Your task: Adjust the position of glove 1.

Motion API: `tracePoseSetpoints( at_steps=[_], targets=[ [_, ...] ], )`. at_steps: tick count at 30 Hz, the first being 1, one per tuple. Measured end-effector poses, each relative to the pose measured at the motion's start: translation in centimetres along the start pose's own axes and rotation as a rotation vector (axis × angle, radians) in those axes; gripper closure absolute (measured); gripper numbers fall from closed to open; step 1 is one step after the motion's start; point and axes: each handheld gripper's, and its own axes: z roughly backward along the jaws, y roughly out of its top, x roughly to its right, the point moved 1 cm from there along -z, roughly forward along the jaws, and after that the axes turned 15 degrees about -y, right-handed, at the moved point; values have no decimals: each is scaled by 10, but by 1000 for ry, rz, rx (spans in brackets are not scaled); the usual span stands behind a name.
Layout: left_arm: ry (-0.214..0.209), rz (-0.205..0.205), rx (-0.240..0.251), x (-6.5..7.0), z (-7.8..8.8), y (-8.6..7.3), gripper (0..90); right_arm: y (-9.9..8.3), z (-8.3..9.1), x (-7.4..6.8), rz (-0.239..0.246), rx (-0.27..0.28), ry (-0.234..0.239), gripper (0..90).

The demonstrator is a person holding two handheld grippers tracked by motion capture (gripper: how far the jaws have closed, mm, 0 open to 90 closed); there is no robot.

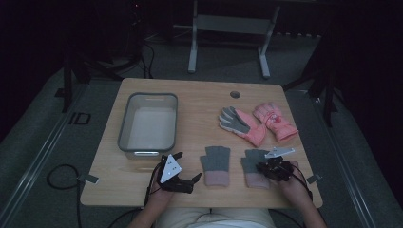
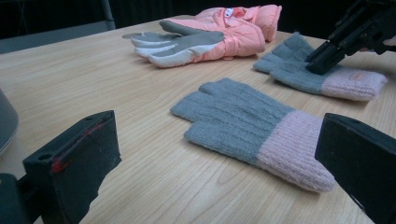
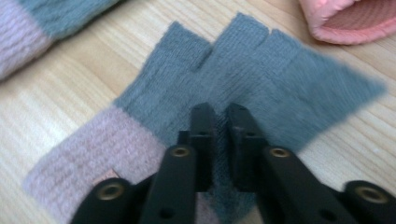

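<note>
A wooden table (image 1: 199, 102) stands in a dim room, with a grey tub (image 1: 148, 122) at its left and 2 pink ski gloves (image 1: 259, 122) at its right rear. 2 grey knit gloves with pink cuffs lie near the front edge. The right gripper (image 3: 219, 116) pinches a fold of the right knit glove (image 3: 261, 79), jaws drawn close on the fabric. The left gripper (image 1: 183, 178) rests with jaws spread, just beside the left knit glove (image 2: 252, 128), not touching it.
</note>
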Motion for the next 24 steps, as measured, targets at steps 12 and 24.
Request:
tracePoseSetpoints(
  at_steps=[12,24],
  targets=[
    [5,-1,12,-1,0,0,0,64,69,-13,-129,161,-7,854],
    [4,2,11,-1,1,0,0,103,45,-75,-57,157,131,853]
  ],
)
